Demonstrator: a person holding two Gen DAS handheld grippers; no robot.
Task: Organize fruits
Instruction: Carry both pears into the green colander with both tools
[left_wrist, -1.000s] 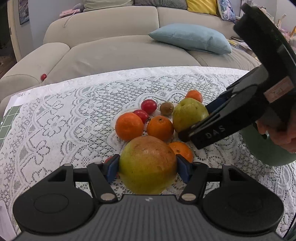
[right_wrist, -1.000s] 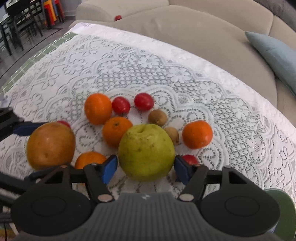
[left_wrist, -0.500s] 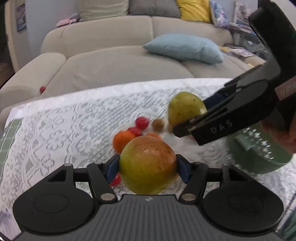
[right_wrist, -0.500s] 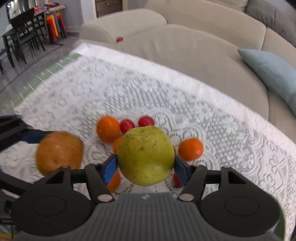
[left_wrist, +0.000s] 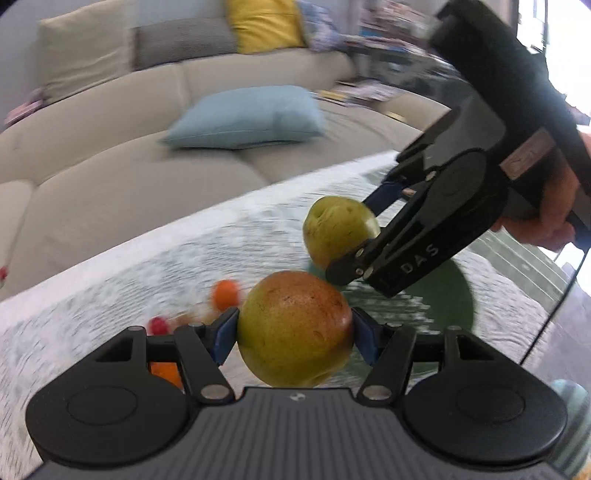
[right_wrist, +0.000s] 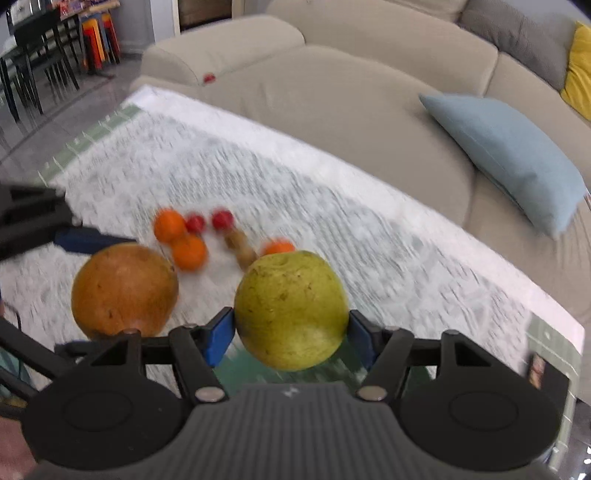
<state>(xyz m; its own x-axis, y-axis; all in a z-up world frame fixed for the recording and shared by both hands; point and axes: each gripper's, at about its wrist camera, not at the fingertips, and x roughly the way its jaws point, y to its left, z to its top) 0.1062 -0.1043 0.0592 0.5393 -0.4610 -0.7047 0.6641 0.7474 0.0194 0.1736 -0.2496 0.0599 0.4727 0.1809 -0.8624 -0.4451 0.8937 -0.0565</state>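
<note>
- Nearest, the left gripper (left_wrist: 293, 334) pinches a red-blushed pear (left_wrist: 295, 328) between its blue pads, held clear above the lace tablecloth (left_wrist: 110, 280).
- Likewise the right gripper (right_wrist: 290, 332) clamps a green pear (right_wrist: 291, 309) in the air, over a green plate (left_wrist: 448, 295).
- Beyond, blurred on the cloth, lie oranges (right_wrist: 189, 251), small red fruits (right_wrist: 222, 218) and kiwis (right_wrist: 245, 254).
- Farthest, a blue cushion (right_wrist: 509, 155) rests on the beige sofa (right_wrist: 332, 99).
</note>
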